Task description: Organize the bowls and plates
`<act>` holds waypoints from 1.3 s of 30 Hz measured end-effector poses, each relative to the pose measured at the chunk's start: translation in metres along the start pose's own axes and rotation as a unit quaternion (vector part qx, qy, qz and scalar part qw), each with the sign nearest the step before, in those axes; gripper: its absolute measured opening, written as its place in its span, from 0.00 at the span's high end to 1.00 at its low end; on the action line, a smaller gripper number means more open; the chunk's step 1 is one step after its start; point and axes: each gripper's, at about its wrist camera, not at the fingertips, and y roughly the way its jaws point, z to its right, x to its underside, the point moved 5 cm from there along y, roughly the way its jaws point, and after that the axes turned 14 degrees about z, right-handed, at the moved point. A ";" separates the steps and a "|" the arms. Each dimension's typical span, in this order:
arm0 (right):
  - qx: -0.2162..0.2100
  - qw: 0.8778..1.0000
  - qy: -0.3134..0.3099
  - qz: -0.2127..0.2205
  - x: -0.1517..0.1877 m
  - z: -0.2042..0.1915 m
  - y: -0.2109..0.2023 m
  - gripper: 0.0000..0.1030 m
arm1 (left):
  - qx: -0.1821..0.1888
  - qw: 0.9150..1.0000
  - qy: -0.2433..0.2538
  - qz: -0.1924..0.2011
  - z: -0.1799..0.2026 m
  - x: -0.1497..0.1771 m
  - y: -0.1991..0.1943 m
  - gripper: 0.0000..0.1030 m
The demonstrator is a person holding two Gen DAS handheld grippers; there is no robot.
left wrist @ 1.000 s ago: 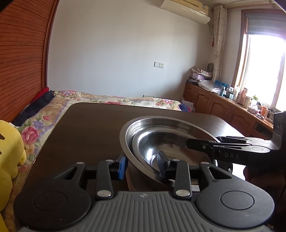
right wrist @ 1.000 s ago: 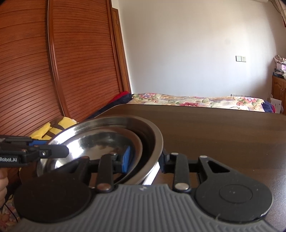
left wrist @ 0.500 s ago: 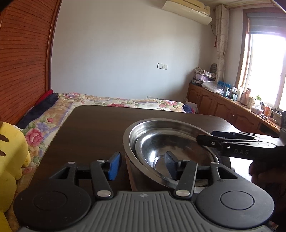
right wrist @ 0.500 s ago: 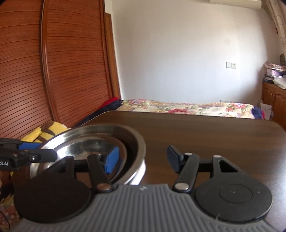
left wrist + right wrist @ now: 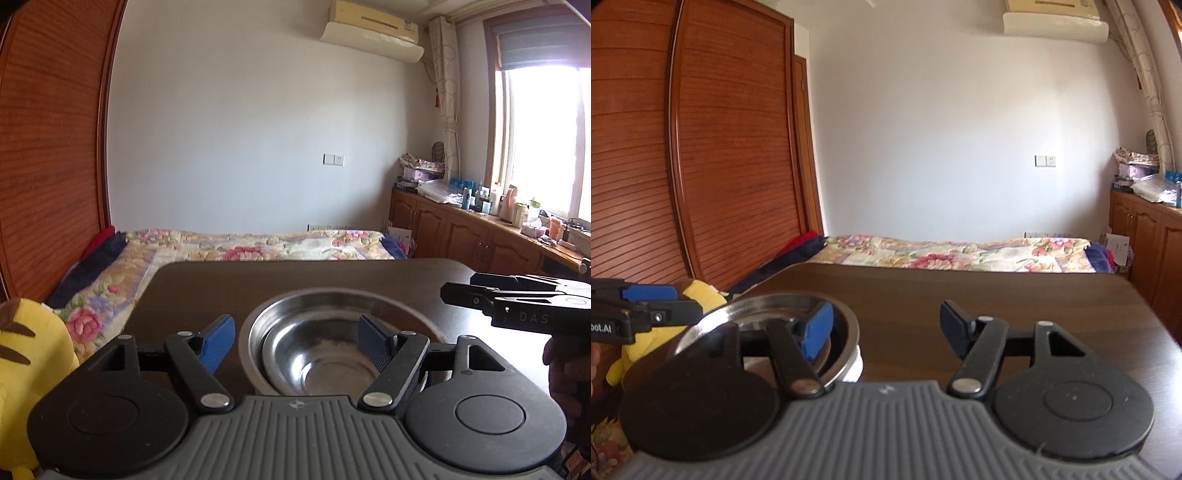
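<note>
Dark table lies bare beyond nested bowls; both claws spread.

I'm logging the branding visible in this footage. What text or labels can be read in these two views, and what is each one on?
"DAS": on the side of the right claw, seen from the left wrist view.
"oot.AI": on the side of the left claw, seen from the right wrist view; its start is cut off by the picture's edge.
Air conditioner: a small mark, too small to read.
Bottles and boxes on the cabinet counter: labels too small to read.
</note>
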 end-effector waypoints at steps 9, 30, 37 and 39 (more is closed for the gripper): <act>0.021 1.000 0.013 0.014 -0.010 0.015 -0.027 0.26 | -0.002 1.000 0.009 0.009 0.020 -0.010 -0.013 0.14; 0.094 0.995 -0.009 0.021 -0.009 0.039 -0.052 0.00 | -0.017 0.999 0.026 0.036 0.068 -0.022 -0.016 0.00; 0.105 0.994 -0.013 0.026 -0.007 0.038 -0.058 0.00 | -0.019 0.999 0.033 0.033 0.073 -0.017 -0.016 0.00; 0.110 0.993 -0.019 0.028 -0.006 0.036 -0.059 0.00 | -0.020 0.999 0.030 0.032 0.073 -0.016 -0.015 0.00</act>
